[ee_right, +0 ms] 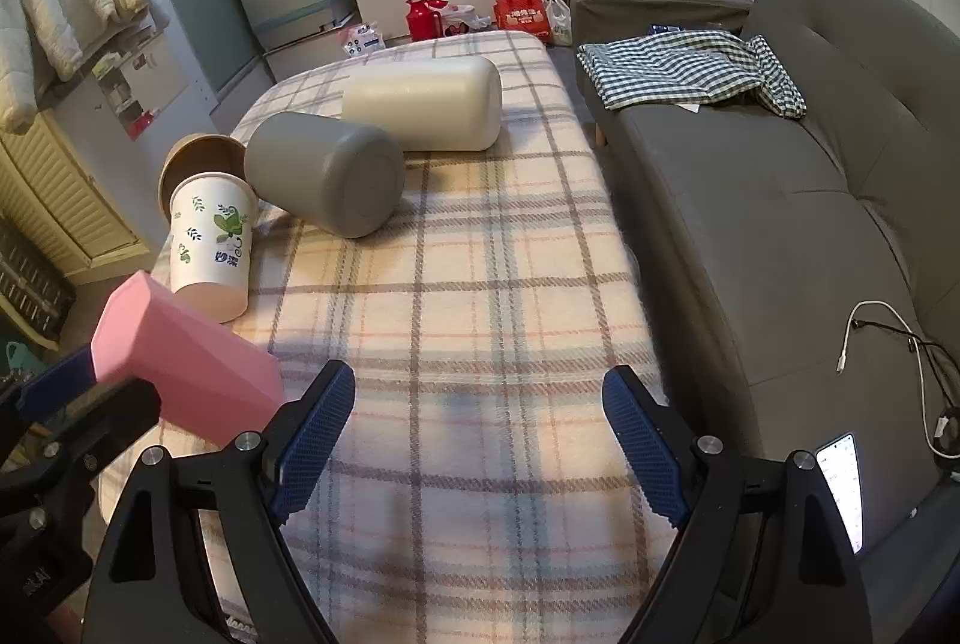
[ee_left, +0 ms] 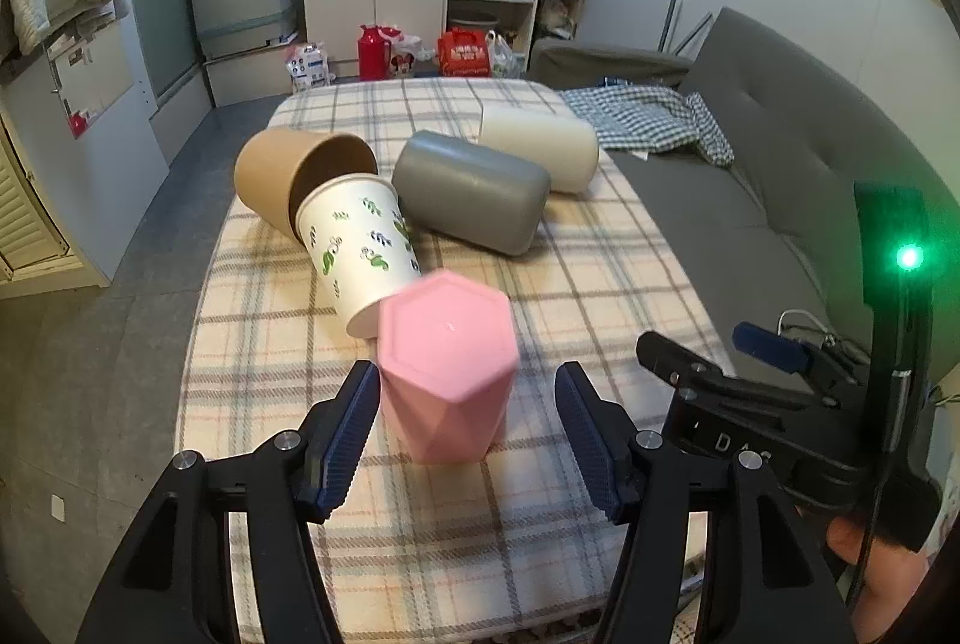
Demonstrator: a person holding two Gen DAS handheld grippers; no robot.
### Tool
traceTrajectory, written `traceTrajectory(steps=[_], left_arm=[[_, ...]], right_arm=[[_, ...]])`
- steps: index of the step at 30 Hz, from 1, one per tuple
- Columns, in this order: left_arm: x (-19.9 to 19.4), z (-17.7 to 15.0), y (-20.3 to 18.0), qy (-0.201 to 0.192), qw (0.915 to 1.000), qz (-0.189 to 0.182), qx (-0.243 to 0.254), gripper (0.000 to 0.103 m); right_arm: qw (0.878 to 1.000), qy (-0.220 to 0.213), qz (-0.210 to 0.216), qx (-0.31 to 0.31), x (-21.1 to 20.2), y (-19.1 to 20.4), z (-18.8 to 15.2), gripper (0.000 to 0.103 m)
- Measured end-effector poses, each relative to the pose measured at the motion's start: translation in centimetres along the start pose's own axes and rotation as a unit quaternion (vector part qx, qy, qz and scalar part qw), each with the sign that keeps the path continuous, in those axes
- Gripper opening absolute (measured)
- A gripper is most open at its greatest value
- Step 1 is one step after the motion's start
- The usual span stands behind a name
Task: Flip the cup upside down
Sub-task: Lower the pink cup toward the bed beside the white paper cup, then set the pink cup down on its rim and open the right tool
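A pink faceted cup (ee_left: 447,365) stands upside down on the plaid-covered table (ee_left: 570,284), its flat hexagonal base up. My left gripper (ee_left: 468,434) is open with the pink cup between its fingers, the pads a little apart from its sides. In the right wrist view the pink cup (ee_right: 180,362) shows at the left with the left gripper (ee_right: 54,404) around it. My right gripper (ee_right: 477,440) is open and empty above bare cloth to the right of the cup.
Several other cups lie on their sides further back: a white leaf-printed paper cup (ee_left: 360,254), a brown paper cup (ee_left: 294,176), a grey cup (ee_left: 471,191) and a cream cup (ee_left: 540,146). A grey sofa (ee_right: 780,200) with a checked cloth (ee_right: 690,68) runs along the right.
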State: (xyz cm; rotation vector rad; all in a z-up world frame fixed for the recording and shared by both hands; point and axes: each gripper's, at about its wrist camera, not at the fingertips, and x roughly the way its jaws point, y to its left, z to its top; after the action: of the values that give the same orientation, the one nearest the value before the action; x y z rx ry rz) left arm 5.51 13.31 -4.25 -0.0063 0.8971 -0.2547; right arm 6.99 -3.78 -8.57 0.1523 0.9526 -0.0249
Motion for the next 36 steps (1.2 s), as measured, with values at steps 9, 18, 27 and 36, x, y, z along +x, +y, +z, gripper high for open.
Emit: traceTrajectory(steps=[9,18,27,36], left_arm=[[-3.2,1.0,2.2,-0.053,0.9983,0.005,-0.023,0.064],[-6.1,0.0,5.1,-0.096,0.9947,0.021,-0.031,0.068],[-8.4,-2.4,5.9,-0.133,0.9906,0.030,-0.017,0.081],[-8.6,-4.7,5.6,-0.140,0.9887,0.051,-0.014,0.096]], right_arm=[[0.999,-0.028,-0.001,-0.022,-2.8,1.4,0.2,0.085],[0.995,-0.083,0.012,-0.046,-7.4,3.3,-0.8,0.085],[0.991,-0.121,0.016,-0.062,-10.5,4.6,-2.7,0.085],[0.990,-0.127,0.009,-0.067,-10.0,4.8,-4.2,0.096]])
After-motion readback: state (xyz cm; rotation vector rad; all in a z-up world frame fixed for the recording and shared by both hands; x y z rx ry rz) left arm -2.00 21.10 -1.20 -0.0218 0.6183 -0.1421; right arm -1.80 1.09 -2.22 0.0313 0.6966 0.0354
